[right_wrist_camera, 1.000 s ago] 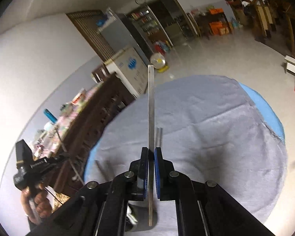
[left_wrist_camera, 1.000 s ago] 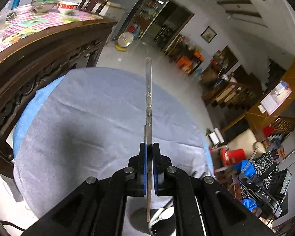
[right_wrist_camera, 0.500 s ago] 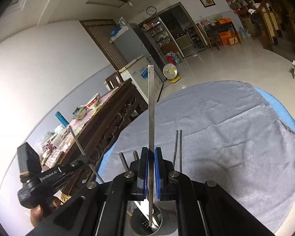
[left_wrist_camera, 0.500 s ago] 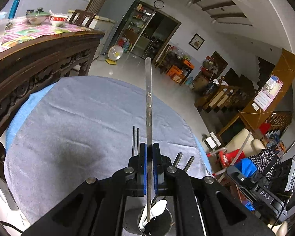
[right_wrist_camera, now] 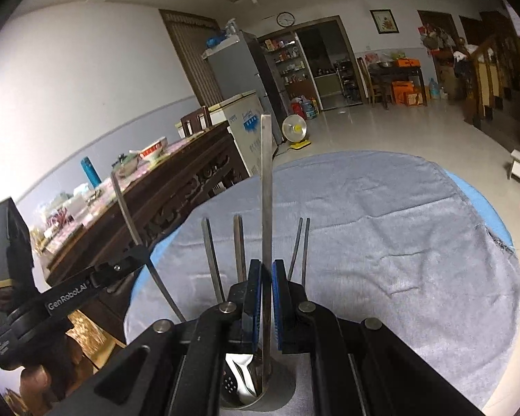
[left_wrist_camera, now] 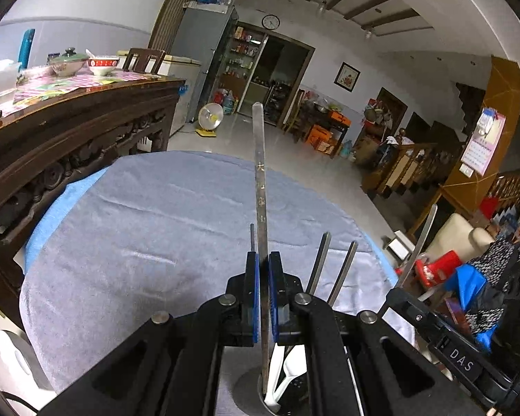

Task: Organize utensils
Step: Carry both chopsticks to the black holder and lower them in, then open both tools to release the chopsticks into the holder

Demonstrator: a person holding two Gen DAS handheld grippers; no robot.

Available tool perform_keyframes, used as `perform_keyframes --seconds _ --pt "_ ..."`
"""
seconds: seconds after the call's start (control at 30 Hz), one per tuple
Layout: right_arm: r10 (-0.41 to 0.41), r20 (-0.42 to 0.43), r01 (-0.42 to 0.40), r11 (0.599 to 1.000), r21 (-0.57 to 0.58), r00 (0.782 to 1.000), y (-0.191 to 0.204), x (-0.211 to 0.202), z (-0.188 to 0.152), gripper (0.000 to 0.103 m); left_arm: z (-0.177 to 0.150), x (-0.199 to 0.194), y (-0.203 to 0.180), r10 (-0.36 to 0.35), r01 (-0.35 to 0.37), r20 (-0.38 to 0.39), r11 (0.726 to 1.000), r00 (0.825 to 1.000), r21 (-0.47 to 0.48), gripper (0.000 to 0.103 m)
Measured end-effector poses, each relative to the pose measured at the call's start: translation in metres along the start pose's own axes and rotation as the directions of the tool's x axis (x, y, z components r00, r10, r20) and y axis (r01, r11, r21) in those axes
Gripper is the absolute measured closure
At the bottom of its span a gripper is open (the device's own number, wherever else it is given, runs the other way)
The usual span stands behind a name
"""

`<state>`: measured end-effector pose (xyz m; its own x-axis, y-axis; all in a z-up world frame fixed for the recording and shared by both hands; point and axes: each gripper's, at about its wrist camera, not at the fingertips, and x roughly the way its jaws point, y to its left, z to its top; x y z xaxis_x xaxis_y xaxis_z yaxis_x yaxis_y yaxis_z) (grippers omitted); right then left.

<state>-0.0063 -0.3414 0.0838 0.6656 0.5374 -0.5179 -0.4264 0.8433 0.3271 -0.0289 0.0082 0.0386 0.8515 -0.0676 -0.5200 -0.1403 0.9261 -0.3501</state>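
1. Left wrist view: the left hand-held gripper is clamped narrow on a flat steel utensil handle. Its lower end hangs at the mouth of the metal holder at the bottom centre of the frame. If let go off-centre, the tip could catch the rim and tip out onto the grey cloth.
2. Right wrist view: the right hand-held gripper likewise pinches a second steel handle, its lower end dipping into the same holder, low in the frame. Two pieces entering one opening together could knock against each other.
3. Chopsticks and other handles already lean in the holder; the newcomers could wedge against them and stay propped up.
4. The holder stands free on the cloth-covered surface, so a sideways push from either utensil could topple it.
5. The left hand-held gripper appears at the lower left of the right view, near enough to bump.
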Motion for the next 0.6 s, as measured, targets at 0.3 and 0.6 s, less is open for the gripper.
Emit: perform_keyframes --seconds 0.3,0.6 --pt "-0.011 -0.014 0.011 1.0 -0.022 1.0 0.003 0.004 -0.012 0.096 -0.02 0.007 -0.01 0.017 -0.016 -0.019 0.999 1.0 0.044 0.098" --pt "-0.009 -0.051 0.007 0.999 -0.033 0.999 0.005 0.009 -0.025 0.096 -0.03 0.008 -0.012 0.02 -0.018 -0.045 0.998 0.999 0.057 0.098"
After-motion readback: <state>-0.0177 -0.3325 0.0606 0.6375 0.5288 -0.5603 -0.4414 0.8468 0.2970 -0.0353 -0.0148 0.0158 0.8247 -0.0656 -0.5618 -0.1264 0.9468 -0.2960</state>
